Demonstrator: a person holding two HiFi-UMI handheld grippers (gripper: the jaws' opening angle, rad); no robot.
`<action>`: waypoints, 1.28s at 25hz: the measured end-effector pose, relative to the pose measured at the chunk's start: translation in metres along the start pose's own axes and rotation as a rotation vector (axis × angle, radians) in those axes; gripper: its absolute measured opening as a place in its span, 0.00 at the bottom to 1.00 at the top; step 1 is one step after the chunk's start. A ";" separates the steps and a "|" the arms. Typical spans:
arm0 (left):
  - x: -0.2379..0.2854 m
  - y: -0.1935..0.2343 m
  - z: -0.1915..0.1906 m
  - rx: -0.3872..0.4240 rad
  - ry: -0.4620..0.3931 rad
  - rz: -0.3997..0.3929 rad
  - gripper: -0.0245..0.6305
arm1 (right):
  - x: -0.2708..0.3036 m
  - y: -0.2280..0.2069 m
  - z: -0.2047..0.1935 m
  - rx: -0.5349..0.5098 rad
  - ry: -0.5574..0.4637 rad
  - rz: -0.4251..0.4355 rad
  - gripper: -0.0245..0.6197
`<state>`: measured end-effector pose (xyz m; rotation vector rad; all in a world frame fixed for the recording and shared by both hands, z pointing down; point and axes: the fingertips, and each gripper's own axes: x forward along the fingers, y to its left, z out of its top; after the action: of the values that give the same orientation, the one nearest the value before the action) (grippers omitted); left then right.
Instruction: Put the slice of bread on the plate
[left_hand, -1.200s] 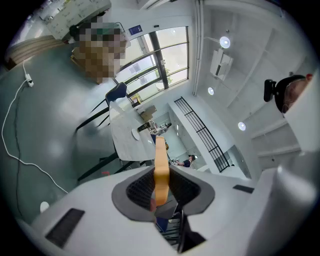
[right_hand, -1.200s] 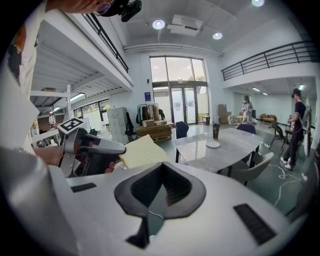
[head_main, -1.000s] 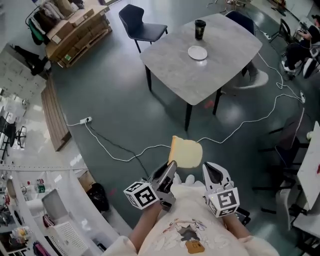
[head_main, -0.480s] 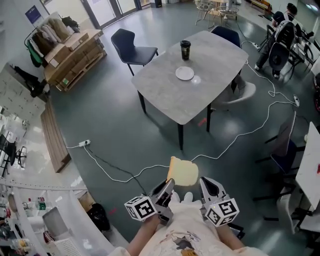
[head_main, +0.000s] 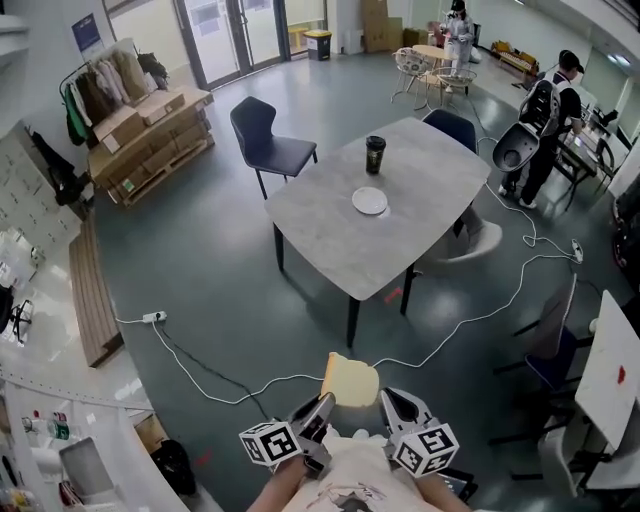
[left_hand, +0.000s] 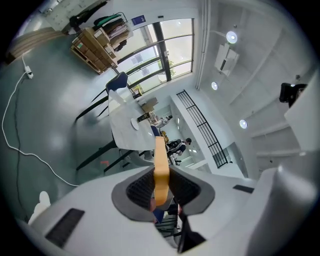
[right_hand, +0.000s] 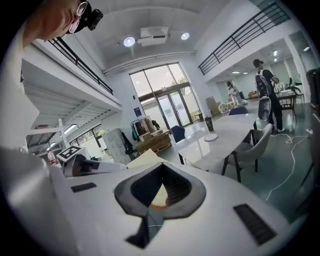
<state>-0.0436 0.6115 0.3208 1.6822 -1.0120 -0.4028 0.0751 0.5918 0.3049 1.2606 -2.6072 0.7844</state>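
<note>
The grey floor (head_main: 220, 290) is taking up most of the head view, with a white cable (head_main: 200, 385) trailing across it; a grey table (head_main: 330, 250) is standing well ahead of the person, and a dark chair (head_main: 268, 148) is sitting at its far left corner; low in the same view both grippers are pointing forward toward the table, side by side and near each other; the left gripper (head_main: 320, 412) is pinching the slice of bread (head_main: 350, 381) by its lower edge, and its own view is showing the slice (left_hand: 160, 167) standing on edge with a jaw pad pressing on each face; the slice is hanging in the air above the floor, well apart from the table; the right gripper (head_main: 393, 403) is sitting just beside the bread without touching it; in its own view its jaw tips are meeting at a point with nothing between them; the white plate (head_main: 369, 201) is lying on the table toward its far side; a dark cup (head_main: 375, 154) is standing upright near the plate, farther from the person.
</note>
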 end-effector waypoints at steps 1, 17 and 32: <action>0.000 0.003 0.004 0.004 0.000 -0.005 0.18 | 0.005 0.000 0.001 -0.005 -0.004 -0.004 0.04; 0.035 0.038 0.048 0.006 0.069 -0.015 0.18 | 0.060 -0.015 0.010 0.051 -0.004 -0.080 0.04; 0.213 0.009 0.142 0.002 0.081 -0.029 0.18 | 0.159 -0.156 0.119 0.109 -0.056 -0.090 0.04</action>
<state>-0.0224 0.3560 0.3239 1.7032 -0.9306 -0.3499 0.1038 0.3414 0.3183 1.4388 -2.5602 0.8992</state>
